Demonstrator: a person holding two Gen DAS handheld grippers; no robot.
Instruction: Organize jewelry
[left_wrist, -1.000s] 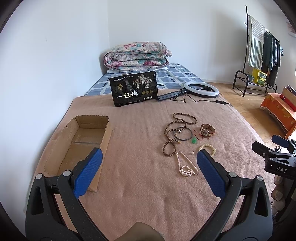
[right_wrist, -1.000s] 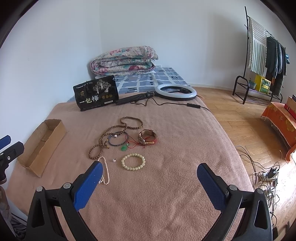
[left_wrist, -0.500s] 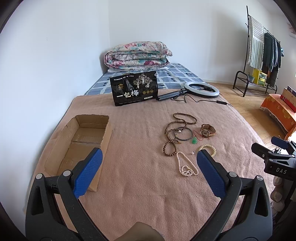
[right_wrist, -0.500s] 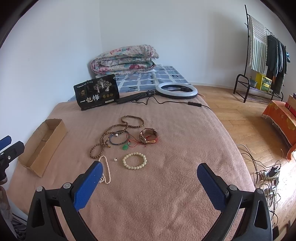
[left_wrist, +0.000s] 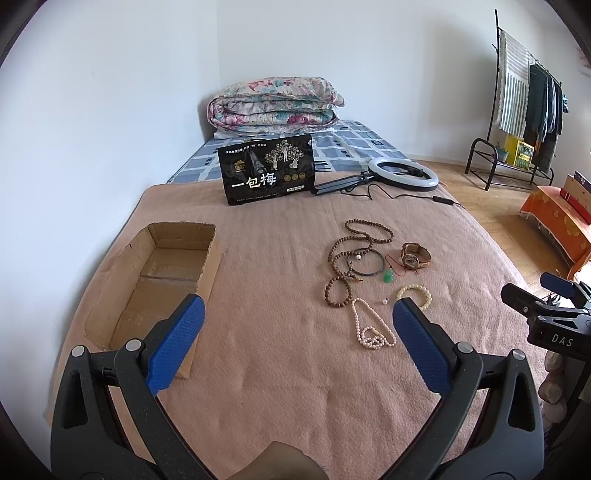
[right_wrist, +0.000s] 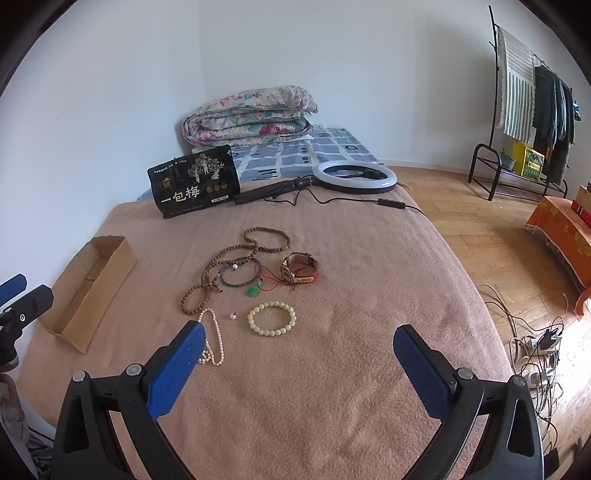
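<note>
Jewelry lies in a cluster on the pink blanket: a long brown bead necklace, a dark bangle, a green pendant on red cord, a watch, a cream bead bracelet and a pearl necklace. An open, empty cardboard box sits at the left. My left gripper is open and empty, held above the blanket short of the jewelry. My right gripper is open and empty, just short of the cream bracelet.
A black snack bag stands behind the jewelry, with a ring light and its cable beside it. A folded floral quilt lies at the bed's far end. A clothes rack and floor cables are at the right.
Both grippers have drifted very slightly; the scene shifts a little in the right wrist view. Nothing was taken hold of.
</note>
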